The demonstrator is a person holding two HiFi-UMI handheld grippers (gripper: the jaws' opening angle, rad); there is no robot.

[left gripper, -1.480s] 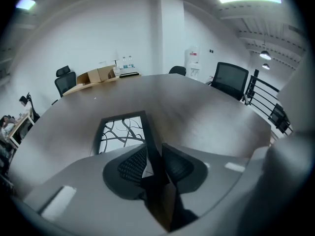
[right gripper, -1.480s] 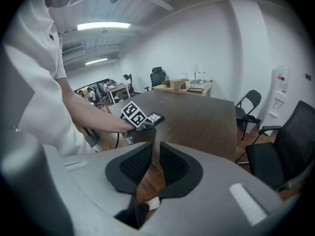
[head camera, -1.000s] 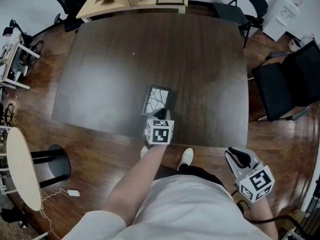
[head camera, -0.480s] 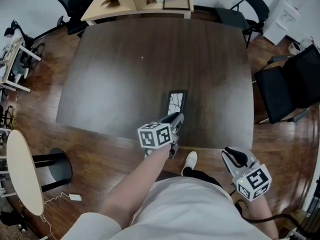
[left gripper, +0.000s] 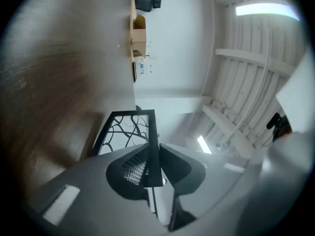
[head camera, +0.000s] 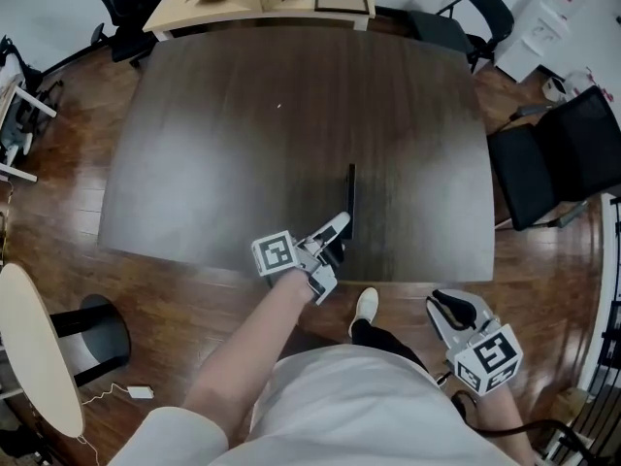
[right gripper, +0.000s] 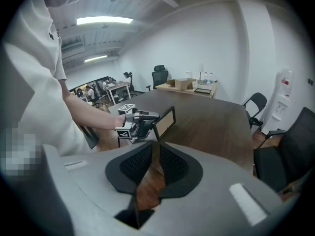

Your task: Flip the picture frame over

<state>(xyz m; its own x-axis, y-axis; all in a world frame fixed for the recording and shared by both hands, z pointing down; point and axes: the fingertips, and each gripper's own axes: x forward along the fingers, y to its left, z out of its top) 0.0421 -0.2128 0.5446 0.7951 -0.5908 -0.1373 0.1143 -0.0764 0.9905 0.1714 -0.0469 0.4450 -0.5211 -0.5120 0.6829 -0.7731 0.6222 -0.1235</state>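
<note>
The black picture frame (head camera: 350, 202) stands on its edge on the dark table (head camera: 243, 144), near the front edge, and shows as a thin dark line from above. My left gripper (head camera: 333, 238) is shut on its near edge. In the left gripper view the frame (left gripper: 125, 132) shows a branch-pattern picture to the left of the pinched rim, with the left gripper (left gripper: 153, 167) clamped on that rim. My right gripper (head camera: 452, 305) hangs off the table by my body, shut with nothing in it. The right gripper view shows the frame (right gripper: 165, 121) tilted up and the right gripper (right gripper: 155, 154) itself.
Black chairs (head camera: 553, 163) stand to the table's right and at the far corner (head camera: 466, 17). A light wooden table (head camera: 194, 8) at the back carries cardboard boxes and another frame (head camera: 342, 1). A round pale table (head camera: 39, 348) is at the left.
The frame lay picture-up on the table; the left gripper has turned and raised it until it stands on edge. The right gripper has barely moved.
</note>
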